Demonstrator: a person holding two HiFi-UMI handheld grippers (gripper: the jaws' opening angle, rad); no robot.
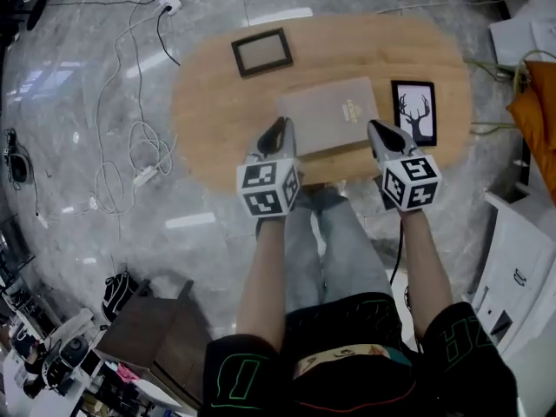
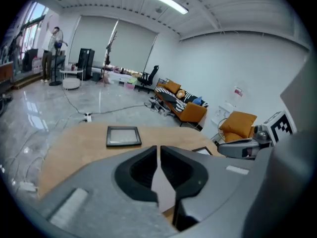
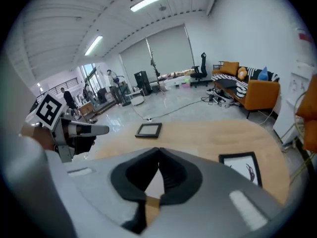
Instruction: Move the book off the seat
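A taupe hardcover book (image 1: 334,111) lies flat on the oval wooden seat (image 1: 217,120), close to its near edge. My left gripper (image 1: 280,129) sits at the book's near-left corner and my right gripper (image 1: 380,130) at its near-right corner, so the book lies between them. In the left gripper view the left gripper (image 2: 158,150) has its jaws together, with only a thin slit through which the book's cover shows. The right gripper (image 3: 158,152) also has its tips touching. I see nothing pinched in either one.
A small dark picture frame (image 1: 261,51) lies on the seat's far left, and a black deer picture (image 1: 413,111) lies just right of the book. White cables (image 1: 130,137) trail over the marble floor at left. An orange cushion (image 1: 534,111) and white furniture (image 1: 512,268) stand at right.
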